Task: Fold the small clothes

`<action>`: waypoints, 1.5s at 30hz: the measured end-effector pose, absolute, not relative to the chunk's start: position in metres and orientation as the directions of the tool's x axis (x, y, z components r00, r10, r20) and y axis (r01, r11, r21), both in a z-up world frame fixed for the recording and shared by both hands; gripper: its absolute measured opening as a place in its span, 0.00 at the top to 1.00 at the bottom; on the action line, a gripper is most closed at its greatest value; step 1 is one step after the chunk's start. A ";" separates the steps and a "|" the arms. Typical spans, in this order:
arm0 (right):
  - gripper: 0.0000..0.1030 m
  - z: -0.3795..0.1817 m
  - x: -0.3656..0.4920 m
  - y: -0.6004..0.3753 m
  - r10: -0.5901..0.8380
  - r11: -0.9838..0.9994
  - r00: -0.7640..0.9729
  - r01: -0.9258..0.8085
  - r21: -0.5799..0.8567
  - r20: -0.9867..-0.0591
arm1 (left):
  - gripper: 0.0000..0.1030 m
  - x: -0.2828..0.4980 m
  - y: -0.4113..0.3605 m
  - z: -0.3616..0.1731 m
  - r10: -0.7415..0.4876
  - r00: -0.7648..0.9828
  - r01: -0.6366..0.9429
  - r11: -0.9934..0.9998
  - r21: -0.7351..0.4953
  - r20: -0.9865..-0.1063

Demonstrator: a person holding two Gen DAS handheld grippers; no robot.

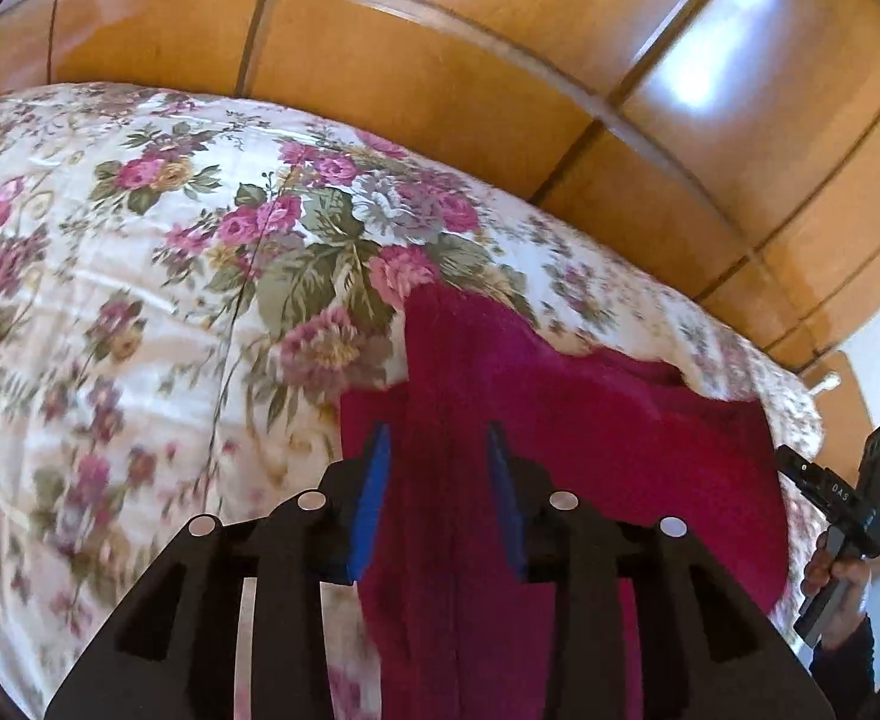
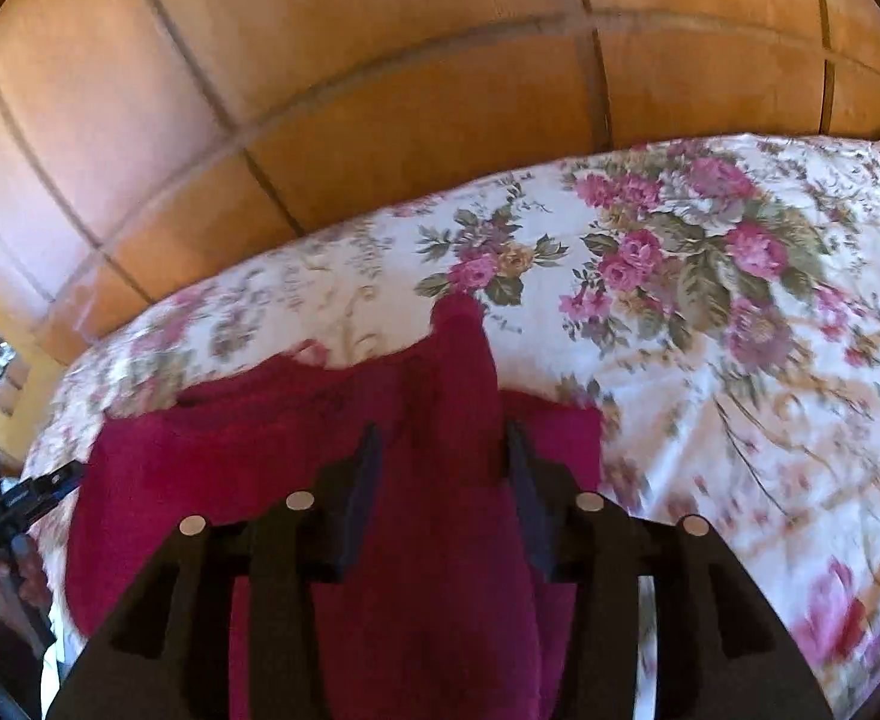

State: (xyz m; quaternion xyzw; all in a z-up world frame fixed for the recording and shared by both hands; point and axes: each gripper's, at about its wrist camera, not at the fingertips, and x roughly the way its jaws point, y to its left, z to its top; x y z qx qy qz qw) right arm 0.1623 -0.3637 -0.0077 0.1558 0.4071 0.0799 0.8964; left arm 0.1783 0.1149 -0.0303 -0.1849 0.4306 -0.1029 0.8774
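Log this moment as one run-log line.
step: fold | item: red garment on floral bedspread | left gripper: open over garment | right gripper: open over garment

The right gripper points down at a crimson garment spread on the bed's floral bedspread. Its dark fingers stand apart with a ridge of the red cloth lying between them, not pinched. Glossy wooden wardrobe panels rise behind the bed. At the left edge a hand grips the other black gripper.
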 end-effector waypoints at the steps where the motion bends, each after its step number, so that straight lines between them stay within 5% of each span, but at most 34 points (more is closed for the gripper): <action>1: 0.57 -0.005 0.148 -0.365 0.275 0.938 0.658 -0.023 0.346 -0.701 | 0.65 0.170 0.115 -0.028 -0.347 0.610 0.032 0.909 -0.415 -0.712; 3: 0.55 -0.003 0.116 -0.370 0.284 0.935 0.655 -0.029 0.353 -0.700 | 0.48 0.143 0.116 -0.024 -0.371 0.626 0.064 0.901 -0.429 -0.686; 15: 0.61 -0.057 0.028 -0.363 0.262 0.944 0.586 0.009 0.329 -0.767 | 0.48 0.053 0.094 -0.059 -0.439 0.570 0.170 0.890 -0.423 -0.695; 18: 0.89 -0.053 0.031 -0.360 0.269 0.945 0.593 -0.010 0.327 -0.759 | 0.67 0.055 0.094 -0.068 -0.463 0.546 0.167 0.877 -0.451 -0.698; 21: 0.92 -0.037 0.024 -0.362 0.247 0.955 0.609 -0.019 0.297 -0.754 | 0.84 0.059 0.099 -0.064 -0.448 0.553 0.149 0.883 -0.446 -0.703; 28: 0.92 -0.070 0.027 -0.372 0.197 0.964 0.540 0.045 0.262 -0.818 | 0.87 0.059 0.093 -0.072 -0.379 0.515 0.179 0.925 -0.336 -0.769; 30: 0.89 -0.069 0.026 -0.377 0.230 0.949 0.553 0.055 0.310 -0.801 | 0.79 0.053 0.094 -0.069 -0.378 0.529 0.181 0.925 -0.335 -0.760; 31: 0.85 -0.066 0.024 -0.380 0.240 0.945 0.555 0.054 0.323 -0.797 | 0.66 0.051 0.099 -0.067 -0.391 0.532 0.165 0.918 -0.362 -0.751; 33: 0.62 -0.055 0.022 -0.384 0.214 0.955 0.564 0.050 0.292 -0.797 | 0.47 0.051 0.111 -0.062 -0.391 0.559 0.115 0.910 -0.398 -0.731; 35: 0.49 -0.044 0.024 -0.388 0.202 0.956 0.585 0.055 0.287 -0.786 | 0.46 0.057 0.125 -0.056 -0.393 0.589 0.079 0.898 -0.434 -0.706; 45: 0.44 -0.004 0.136 -0.376 0.144 0.965 0.670 0.068 0.253 -0.728 | 0.46 0.136 0.126 -0.034 -0.377 0.626 0.027 0.885 -0.464 -0.683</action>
